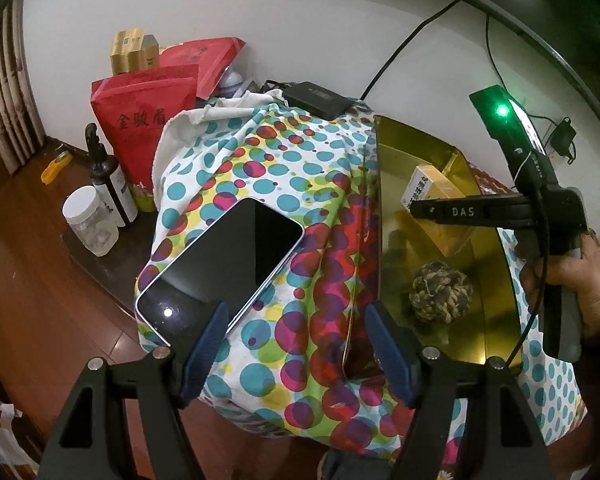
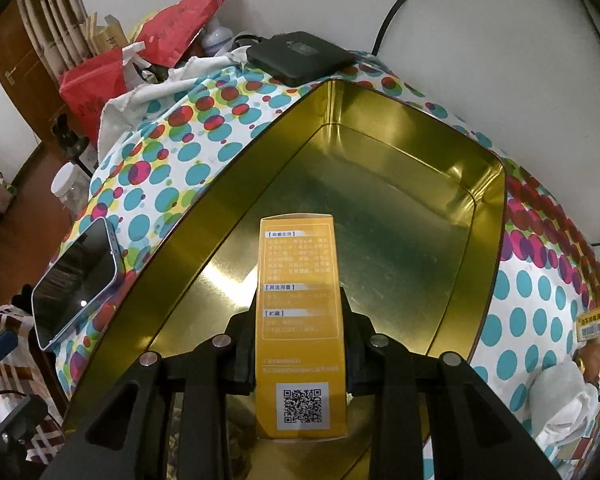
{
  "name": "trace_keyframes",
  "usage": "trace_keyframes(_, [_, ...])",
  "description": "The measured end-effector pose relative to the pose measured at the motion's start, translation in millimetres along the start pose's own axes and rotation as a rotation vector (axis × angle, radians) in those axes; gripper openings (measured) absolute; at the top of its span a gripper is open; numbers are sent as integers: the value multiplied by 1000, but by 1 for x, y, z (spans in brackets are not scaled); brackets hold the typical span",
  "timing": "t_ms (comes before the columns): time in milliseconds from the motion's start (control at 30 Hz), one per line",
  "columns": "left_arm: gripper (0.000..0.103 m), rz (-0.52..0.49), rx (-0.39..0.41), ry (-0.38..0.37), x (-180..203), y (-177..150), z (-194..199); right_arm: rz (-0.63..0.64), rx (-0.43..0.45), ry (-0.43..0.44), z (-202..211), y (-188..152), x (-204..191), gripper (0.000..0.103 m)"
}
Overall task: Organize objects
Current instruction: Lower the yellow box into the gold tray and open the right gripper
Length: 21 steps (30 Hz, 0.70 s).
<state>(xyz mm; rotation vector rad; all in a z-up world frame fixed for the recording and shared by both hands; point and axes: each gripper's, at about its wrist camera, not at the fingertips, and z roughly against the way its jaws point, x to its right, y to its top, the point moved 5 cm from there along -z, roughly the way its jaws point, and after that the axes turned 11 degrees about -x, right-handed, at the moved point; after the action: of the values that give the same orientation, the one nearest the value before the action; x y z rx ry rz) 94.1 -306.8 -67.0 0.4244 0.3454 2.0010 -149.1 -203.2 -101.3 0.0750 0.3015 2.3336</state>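
A dotted cloth in teal, red and yellow is covering the table, and it is carrying everything that matters here. A gold tin box is sitting open on the cloth, taking up most of the right side. A phone with a dark screen is lying face up on the cloth just left of the box, apart from its wall. A black flat device is resting at the far edge of the cloth by the white wall.

The right gripper is pinching a yellow carton between its pads and holding it above the box floor, inside the rim. A knotted rope ball is lying on the box floor nearer the front. The left gripper is hovering with its jaws spread wide and nothing between them, one blue finger overlapping the near corner of the phone in the left wrist view.
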Motion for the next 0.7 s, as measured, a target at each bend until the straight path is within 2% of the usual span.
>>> trace_keyframes(167, [73, -4, -6, 1, 2, 0, 0, 1, 0, -6, -1, 0, -2, 30])
trace_keyframes(367, [73, -21, -9, -2, 9, 0, 3, -26, 16, 6, 3, -3, 3, 39])
trace_keyframes(700, [73, -111, -11, -7, 52, -2, 7, -74, 129, 71, 51, -40, 22, 45])
